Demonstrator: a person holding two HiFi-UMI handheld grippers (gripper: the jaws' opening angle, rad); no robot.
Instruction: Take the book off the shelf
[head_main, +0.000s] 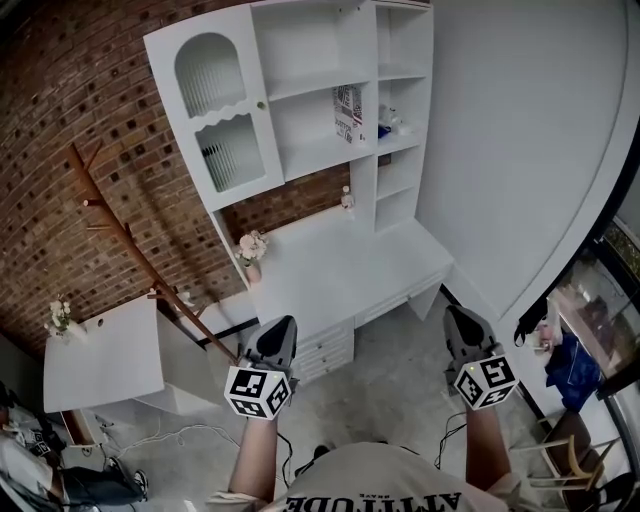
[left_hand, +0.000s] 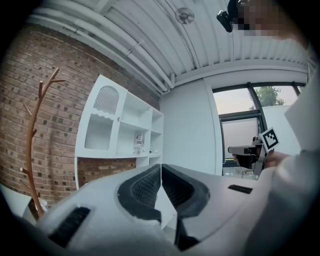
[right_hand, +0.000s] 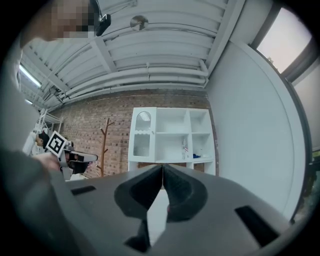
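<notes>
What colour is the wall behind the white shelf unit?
Red-brown brick wall, clearest in the head view.

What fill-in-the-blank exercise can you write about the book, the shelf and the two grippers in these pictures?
1. The book stands ___ on the shelf.
2. The wall behind the shelf is made of ___.
3. The fingers of the left gripper and of the right gripper are ___.

Missing words: upright; brick; shut.
</notes>
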